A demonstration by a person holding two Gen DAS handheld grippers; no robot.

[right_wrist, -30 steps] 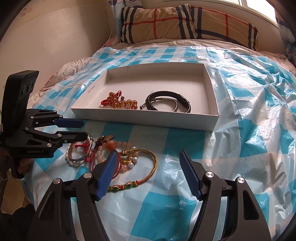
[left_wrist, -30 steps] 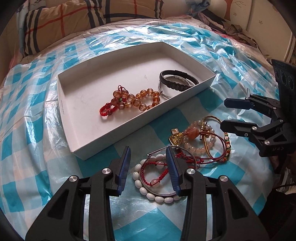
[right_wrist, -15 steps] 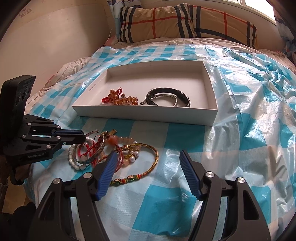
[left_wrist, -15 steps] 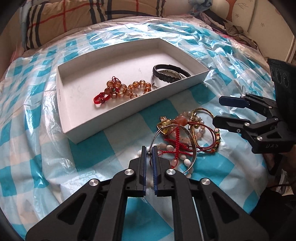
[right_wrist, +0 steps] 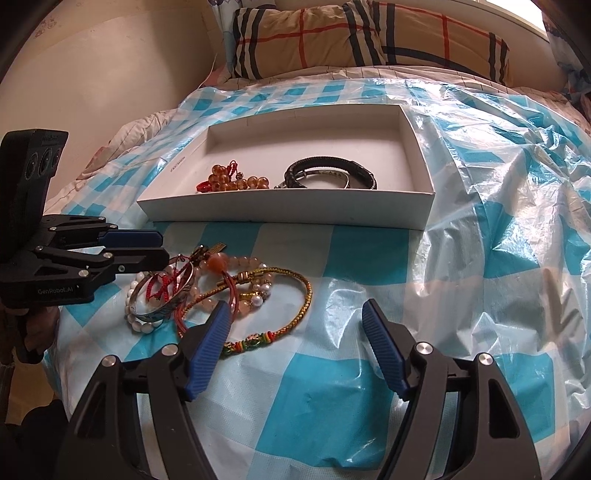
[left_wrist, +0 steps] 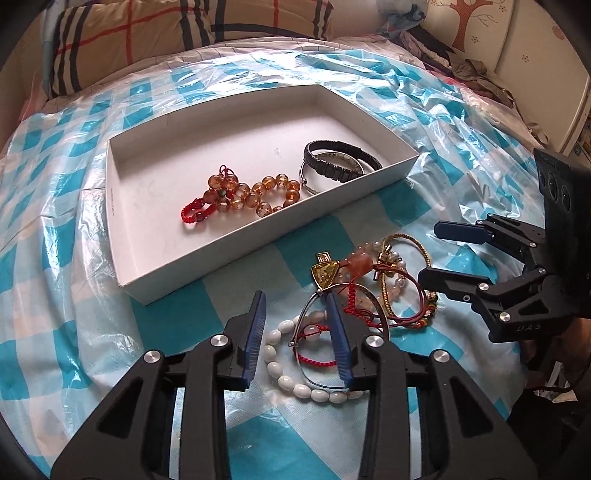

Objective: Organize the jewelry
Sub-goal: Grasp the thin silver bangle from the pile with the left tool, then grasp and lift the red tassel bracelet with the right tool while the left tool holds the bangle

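L gripper (left_wrist: 295,325) jaws part-open over silver metal bangle (right_wrist: 168,295), near shallow white cardboard tray (left_wrist: 122,229); R gripper (right_wrist: 295,347) wide, holding nothing.

Plaid pillow (right_wrist: 369,37) on plastic-covered bed (right_wrist: 498,221)

Illumination: soft daylight, moderately bright; source at the window strip (right_wrist: 532,14) behind the pillow (overexposed to white).
Glare: white sheen on creases of the plastic sheet (right_wrist: 509,155), strongest toward the bed's right edge.
Shadows: faint, diffuse; a thin dark line under the white box (right_wrist: 280,206), a soft one along its inner walls.
Distortion: strong fisheye bowing, black vignette in all corners, both views.
Focus: centre sharp; slight softness toward the rims.
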